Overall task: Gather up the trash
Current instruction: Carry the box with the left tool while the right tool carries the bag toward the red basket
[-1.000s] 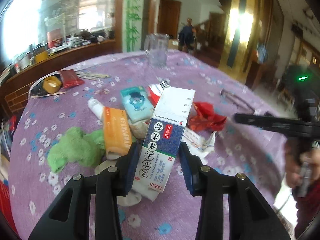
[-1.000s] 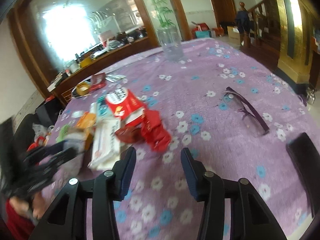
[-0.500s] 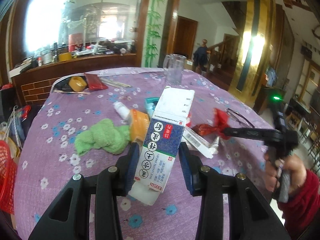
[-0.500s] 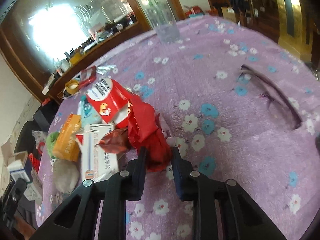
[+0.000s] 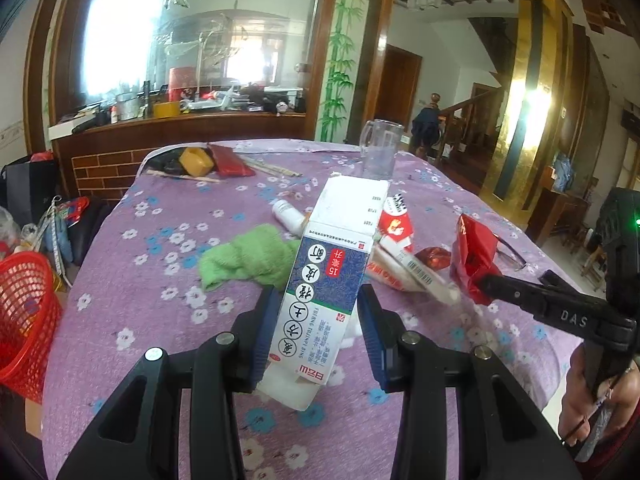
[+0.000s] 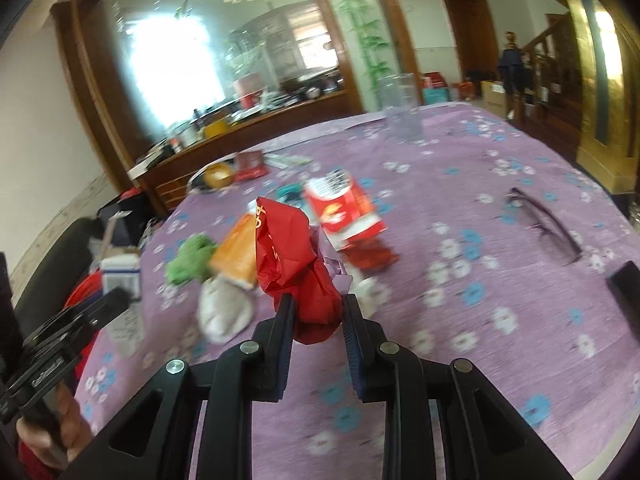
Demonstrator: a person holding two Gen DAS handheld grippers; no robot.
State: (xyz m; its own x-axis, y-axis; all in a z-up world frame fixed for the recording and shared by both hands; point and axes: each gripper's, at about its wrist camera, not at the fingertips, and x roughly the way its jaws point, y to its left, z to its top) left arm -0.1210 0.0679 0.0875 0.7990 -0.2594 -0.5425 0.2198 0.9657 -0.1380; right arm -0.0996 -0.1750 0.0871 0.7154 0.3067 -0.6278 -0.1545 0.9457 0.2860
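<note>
Left tongs [image 5: 316,332] clamp tall printed cardboard carton [image 5: 334,280]; right tongs [image 6: 316,328] pinch crumpled glossy red wrapper [image 6: 296,264].

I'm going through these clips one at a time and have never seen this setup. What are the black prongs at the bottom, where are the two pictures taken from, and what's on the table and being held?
There is no robot here. A person holds a hand-operated gripper in each hand, and a wide-angle camera on each one looks forward along its two fingers, so the black prongs are those fingers. One picture comes from the left gripper, the other from the right gripper.

The left one is clamped on a tall white and blue carton. The right one is clamped on a crumpled red wrapper, lifted off the table.

On the purple flowered tablecloth lie more scraps: a green cloth, an orange box and a red and white packet. A glass mug and a pair of glasses are there too. A red basket sits beside the table.
</note>
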